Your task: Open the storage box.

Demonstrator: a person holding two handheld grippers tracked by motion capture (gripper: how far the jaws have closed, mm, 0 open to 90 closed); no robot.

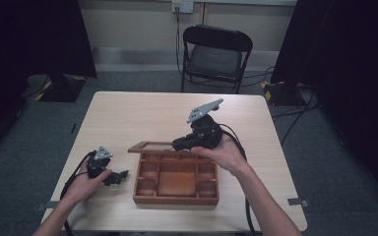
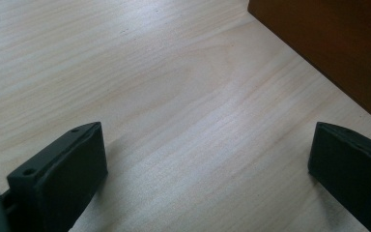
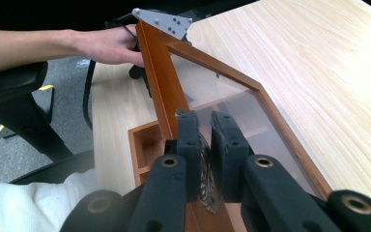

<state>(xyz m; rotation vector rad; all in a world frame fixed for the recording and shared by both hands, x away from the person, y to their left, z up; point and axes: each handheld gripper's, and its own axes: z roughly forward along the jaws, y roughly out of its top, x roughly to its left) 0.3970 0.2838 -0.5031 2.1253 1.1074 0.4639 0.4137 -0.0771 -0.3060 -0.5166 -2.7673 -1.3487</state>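
The right claw (image 3: 204, 126) was clamped on the front frame of the box's lid (image 3: 232, 92), a wooden frame with a clear pane. The jaws stood nearly together, one on each side of the frame edge. In the high view the right claw (image 1: 178, 143) sat at the back rim of the box (image 1: 176, 199), holding the lid (image 1: 150, 146) partly raised, tilted back over the rear of the box. The box lay near the front middle of the tabletop (image 1: 128, 113), its compartments showing. The left claw (image 1: 123, 174) rested low on the tabletop just left of the box, apart from it. In the left claw's own view its jaws stood wide open with bare wood between them and the box wall (image 2: 333, 43) at upper right.
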